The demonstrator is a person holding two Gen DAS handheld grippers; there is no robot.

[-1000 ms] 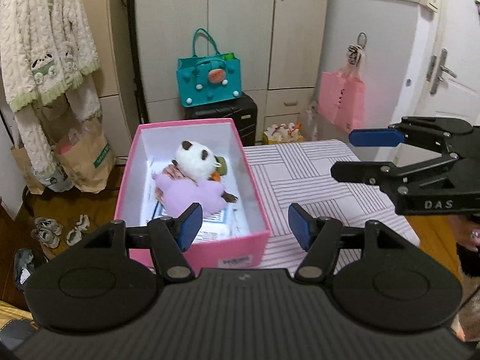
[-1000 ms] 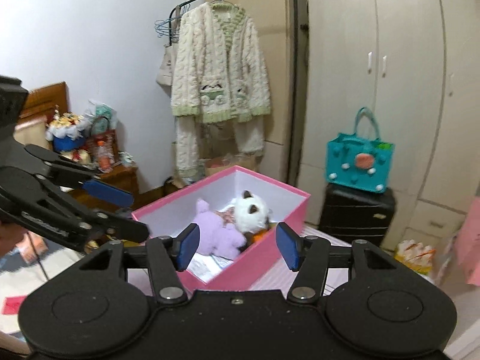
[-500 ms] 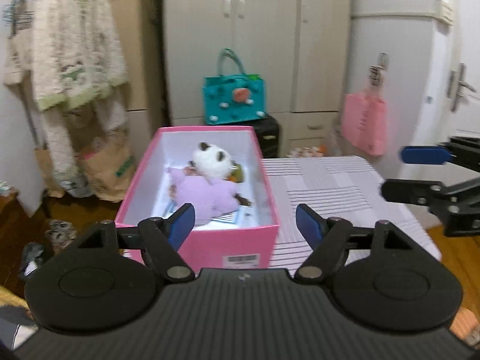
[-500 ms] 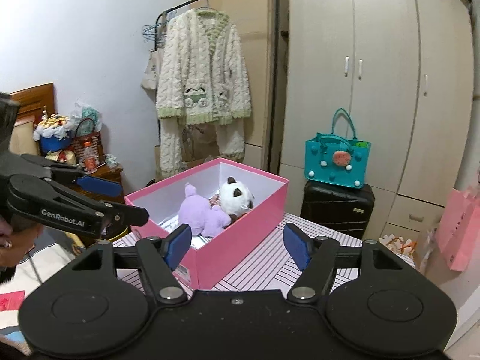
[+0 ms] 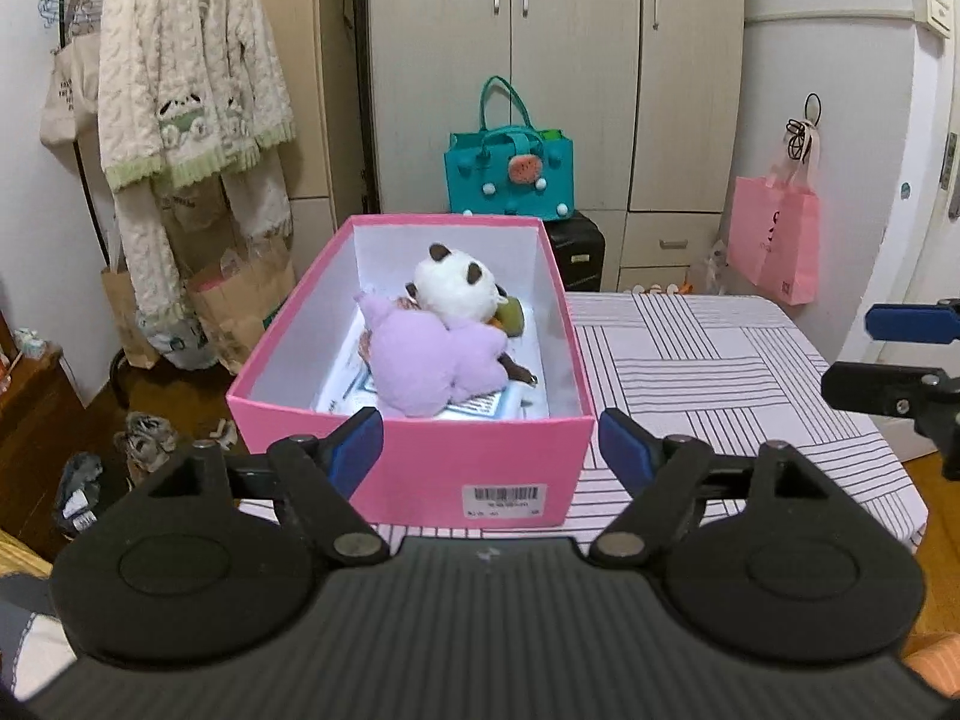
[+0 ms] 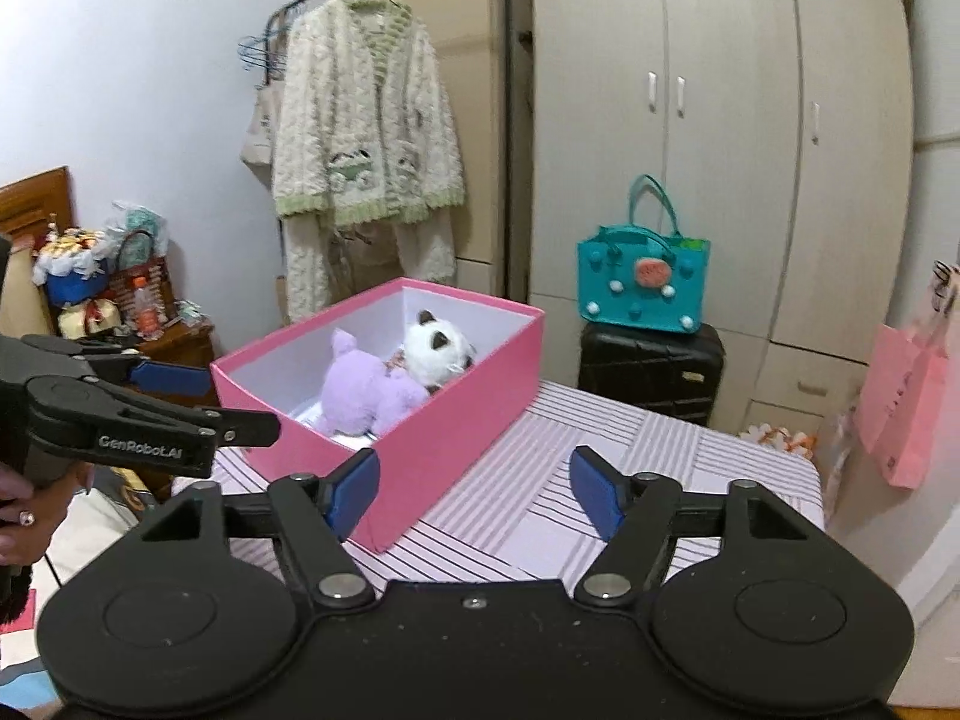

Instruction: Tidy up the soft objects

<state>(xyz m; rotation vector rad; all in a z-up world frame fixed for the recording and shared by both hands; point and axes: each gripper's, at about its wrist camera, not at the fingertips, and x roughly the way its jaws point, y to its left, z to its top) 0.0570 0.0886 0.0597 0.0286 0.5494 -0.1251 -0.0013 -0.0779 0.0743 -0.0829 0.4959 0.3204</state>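
While a purple plush (image 5: 429, 360) and a panda plush (image 5: 459, 288) are being kept in the pink box (image 5: 420, 468) on the striped desk (image 5: 708, 360), the left gripper (image 5: 491, 447) and right gripper (image 6: 474, 489) are being held spread and empty, their jaws having just been opening.

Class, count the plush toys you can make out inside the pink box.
2. A purple plush lies nearest the box's barcode end; a white panda sits behind, touching it. Small orange and green bits beneath may belong to other, hidden toys.
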